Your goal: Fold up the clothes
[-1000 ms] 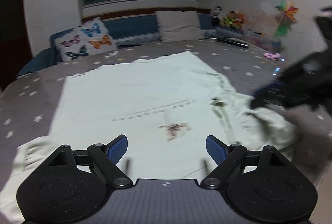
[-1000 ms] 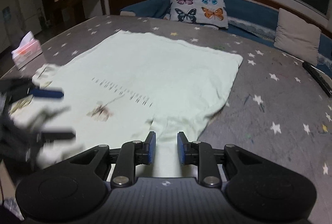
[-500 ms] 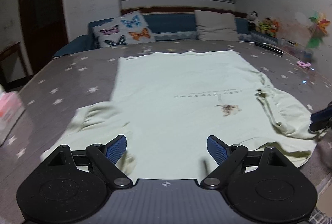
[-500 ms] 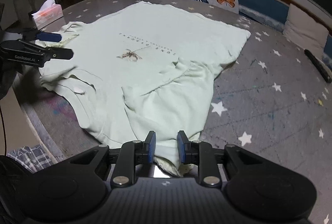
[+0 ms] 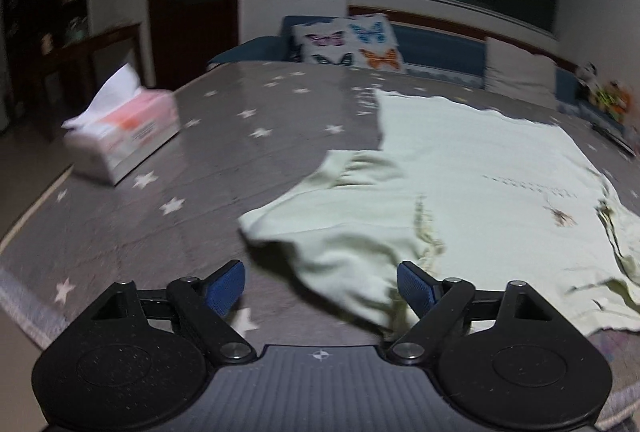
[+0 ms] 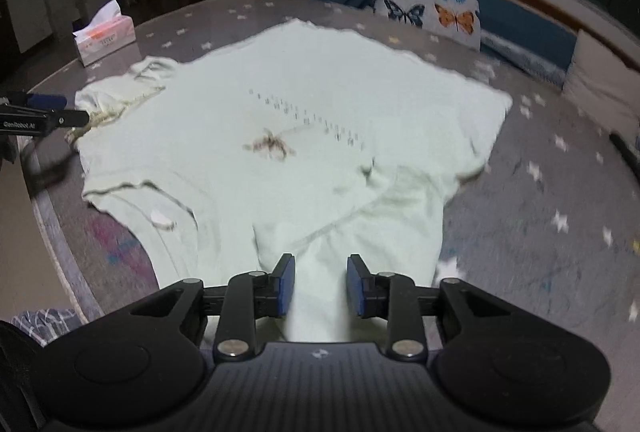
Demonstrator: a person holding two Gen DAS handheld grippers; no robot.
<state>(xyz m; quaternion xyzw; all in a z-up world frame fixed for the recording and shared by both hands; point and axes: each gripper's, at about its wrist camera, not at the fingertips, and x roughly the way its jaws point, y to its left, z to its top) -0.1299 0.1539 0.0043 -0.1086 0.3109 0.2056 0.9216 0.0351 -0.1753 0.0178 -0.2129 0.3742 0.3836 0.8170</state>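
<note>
**Pale green T-shirt spread on a star-patterned bench, one tongs at each sleeve**

At far left on the grey, star-printed bench (image 5: 224,152) stands a pink tissue box (image 5: 124,134), well apart from the clothing. To its right lies a pale green T-shirt (image 6: 320,104), spread mostly flat with its printed front up and its collar at the near edge of the bench.

The left tongs (image 5: 320,284) hang over the shirt's left sleeve (image 5: 340,232). Their jaws stand wide apart, having just been closing a little, and nothing is gripped: the sleeve's rumpled edge lies below and between the blue pads, reaching toward the right-hand pad, though blur hides whether it touches.

In the right wrist view, the left tongs show as a dark arm at the far left edge, beside that same sleeve. The right tongs (image 6: 320,282) sit low over the shirt's right sleeve (image 6: 360,232), which is folded in over the body. Their jaws stand narrowly apart and have just been opening; pale cloth runs between the pads, but the pads do not press on it.

Beyond the shirt, a butterfly cushion (image 6: 430,6) leans on a blue sofa.
</note>
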